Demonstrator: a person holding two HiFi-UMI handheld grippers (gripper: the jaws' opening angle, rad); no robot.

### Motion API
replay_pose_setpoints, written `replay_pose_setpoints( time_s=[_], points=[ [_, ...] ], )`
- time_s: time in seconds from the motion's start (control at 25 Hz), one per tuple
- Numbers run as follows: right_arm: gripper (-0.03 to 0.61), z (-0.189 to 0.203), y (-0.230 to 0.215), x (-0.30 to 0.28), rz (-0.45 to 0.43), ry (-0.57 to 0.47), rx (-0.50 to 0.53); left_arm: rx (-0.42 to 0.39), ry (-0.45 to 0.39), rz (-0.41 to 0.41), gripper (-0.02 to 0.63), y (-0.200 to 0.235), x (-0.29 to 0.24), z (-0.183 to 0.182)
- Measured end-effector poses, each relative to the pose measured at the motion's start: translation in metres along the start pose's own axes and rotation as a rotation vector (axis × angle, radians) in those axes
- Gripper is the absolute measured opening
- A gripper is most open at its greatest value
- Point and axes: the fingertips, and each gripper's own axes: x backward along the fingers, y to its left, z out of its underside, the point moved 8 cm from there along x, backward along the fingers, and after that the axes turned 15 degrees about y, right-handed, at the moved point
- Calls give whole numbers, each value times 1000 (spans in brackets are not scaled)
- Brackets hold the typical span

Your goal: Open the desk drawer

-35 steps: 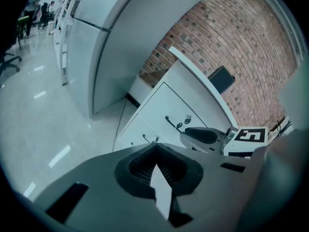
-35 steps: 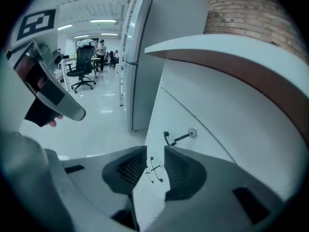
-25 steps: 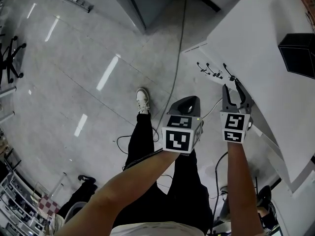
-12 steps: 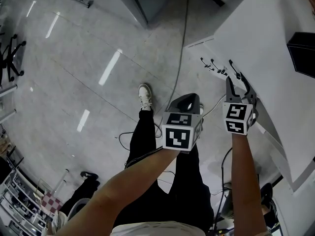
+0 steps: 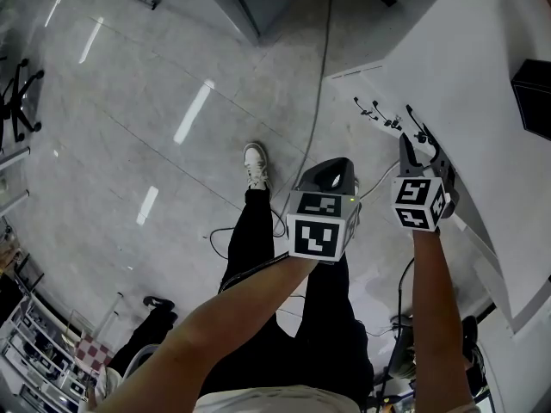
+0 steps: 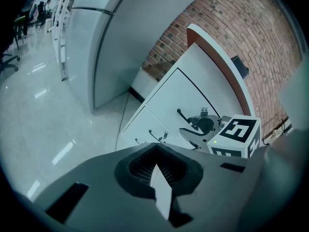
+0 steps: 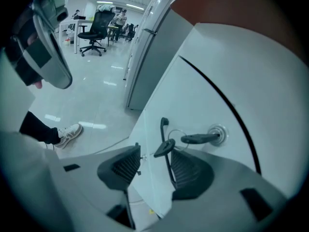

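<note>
A white drawer unit [image 5: 392,80] stands under the desk at the right, with black bar handles [image 5: 372,110] on its fronts. My right gripper [image 5: 419,144] is at the nearest handle. In the right gripper view the handle [image 7: 165,129] runs between the open jaws of my right gripper [image 7: 154,166], close to the right pad [image 7: 189,170]; the pads do not press on it. Those jaws have just been opening. A key [image 7: 200,138] sits in the lock beside the handle, with a second key hanging from it. My left gripper [image 5: 331,172] hangs left of the unit, shut and empty [image 6: 155,167].
The person's legs and a white shoe [image 5: 254,163] stand on the grey floor, with a cable [image 5: 317,101] trailing past. A black box [image 5: 538,97] sits on the desk top. A grey cabinet [image 6: 104,42] and a brick wall [image 6: 231,23] lie beyond.
The right gripper's jaws have spread wider around the drawer handle and the gripper has sunk a little and rolled. The left gripper has hardly moved.
</note>
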Motion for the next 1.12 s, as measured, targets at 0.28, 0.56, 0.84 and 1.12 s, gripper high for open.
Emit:
replay_pose_setpoints(
  time_s=[0.28,0.56,0.84,1.12],
  points=[
    [187,-1,0,-3,7,23,1,-6,-1,5,8,-4,-4,-1],
    [123,-4,-1,-4,52,61,96,0,7,9,8,-1,-4,3],
    [104,-6,0,-6,105,75,162,1,6,8,8,4,-3,-2],
    [52,-6,-1,-7,168,68,186,2,17,20,8,6,-1,-3]
  ],
)
